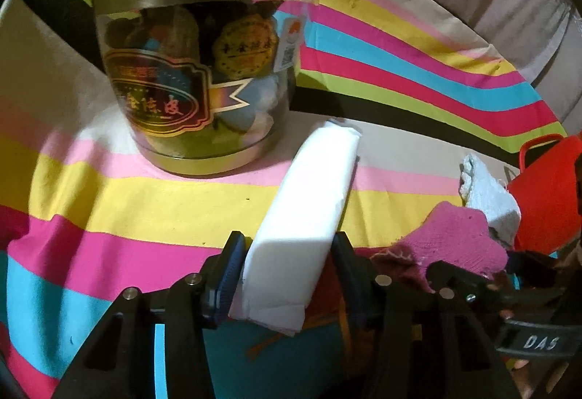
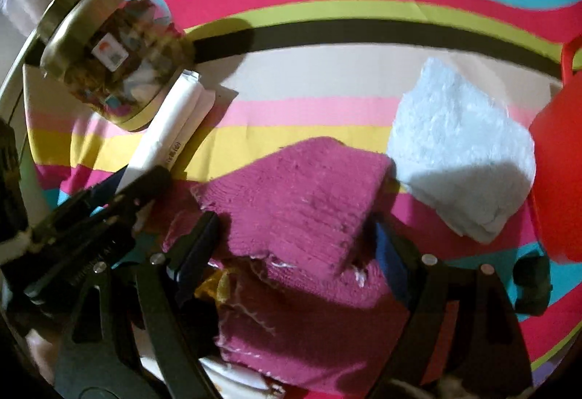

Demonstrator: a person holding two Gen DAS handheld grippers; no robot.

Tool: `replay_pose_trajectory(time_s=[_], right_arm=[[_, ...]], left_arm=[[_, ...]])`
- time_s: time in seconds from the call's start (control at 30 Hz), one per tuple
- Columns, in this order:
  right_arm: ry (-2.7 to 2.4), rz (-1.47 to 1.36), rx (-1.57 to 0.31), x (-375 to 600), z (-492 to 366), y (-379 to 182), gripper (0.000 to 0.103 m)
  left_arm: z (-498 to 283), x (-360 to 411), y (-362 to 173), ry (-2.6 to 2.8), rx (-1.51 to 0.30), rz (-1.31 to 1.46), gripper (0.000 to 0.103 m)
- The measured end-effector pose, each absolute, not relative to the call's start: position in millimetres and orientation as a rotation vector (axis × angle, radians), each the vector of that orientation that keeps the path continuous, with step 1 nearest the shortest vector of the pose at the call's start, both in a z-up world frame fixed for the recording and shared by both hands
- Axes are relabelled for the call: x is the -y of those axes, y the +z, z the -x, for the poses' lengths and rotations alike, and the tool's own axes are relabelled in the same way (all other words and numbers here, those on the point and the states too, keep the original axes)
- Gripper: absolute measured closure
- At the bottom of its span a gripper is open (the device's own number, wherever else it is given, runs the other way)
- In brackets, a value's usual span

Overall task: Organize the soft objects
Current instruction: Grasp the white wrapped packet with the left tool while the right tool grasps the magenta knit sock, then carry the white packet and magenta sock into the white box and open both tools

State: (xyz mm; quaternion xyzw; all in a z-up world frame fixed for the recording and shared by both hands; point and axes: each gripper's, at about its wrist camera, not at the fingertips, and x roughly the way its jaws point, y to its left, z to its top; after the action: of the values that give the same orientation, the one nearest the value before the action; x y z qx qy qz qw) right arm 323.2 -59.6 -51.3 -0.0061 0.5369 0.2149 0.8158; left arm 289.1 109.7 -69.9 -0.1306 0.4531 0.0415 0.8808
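Between the left gripper (image 1: 287, 260) fingers: white tissue pack (image 1: 309, 202), clamped.
Right gripper (image 2: 294, 235) wide, straddling the pink knit cloth (image 2: 302, 195); best lowered squarely before closing.

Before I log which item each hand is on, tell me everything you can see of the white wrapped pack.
The white wrapped pack is a long, soft-looking block in smooth white wrapping with a folded seam at its far end and small print along one side. It lies on the striped cloth, its far end pointing toward the jar; whether they touch is unclear. Its near end sits between the jaws of the left gripper, whose pads press both sides. The pink knitted cloth lies beside it.
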Motion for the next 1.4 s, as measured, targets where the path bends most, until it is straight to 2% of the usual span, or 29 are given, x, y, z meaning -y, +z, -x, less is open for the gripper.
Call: replay_pose_trajectory(time_s=[0.03,0.13,0.17,0.3,1.03,1.4], right_arm=[[0.461,0.016,-1.136,59,-322,-52,0.019],[0.468,0.015,-1.109,62,-321,-52,0.041],[0.48,-0.002,-1.11,64,-322,-52,0.051],[0.5,-0.006,-1.076,65,-320,-46,0.064],[0.506,-0.088,-0.787,113,-293,23,0.067],[0.464,-0.068,-0.752,160,-256,36,0.067]], left_arm=[[-287,-109,-68,0.089,-0.936,0.274,0.054],[-284,-110,-65,0.096,-0.918,0.273,0.055],[-283,-110,-64,0.1,-0.91,0.273,0.055],[-275,-114,-60,0.1,-0.896,0.283,0.056],[-238,-105,-18,0.102,-0.777,0.307,0.058],[-205,-67,15,0.026,-0.738,0.308,0.058]])
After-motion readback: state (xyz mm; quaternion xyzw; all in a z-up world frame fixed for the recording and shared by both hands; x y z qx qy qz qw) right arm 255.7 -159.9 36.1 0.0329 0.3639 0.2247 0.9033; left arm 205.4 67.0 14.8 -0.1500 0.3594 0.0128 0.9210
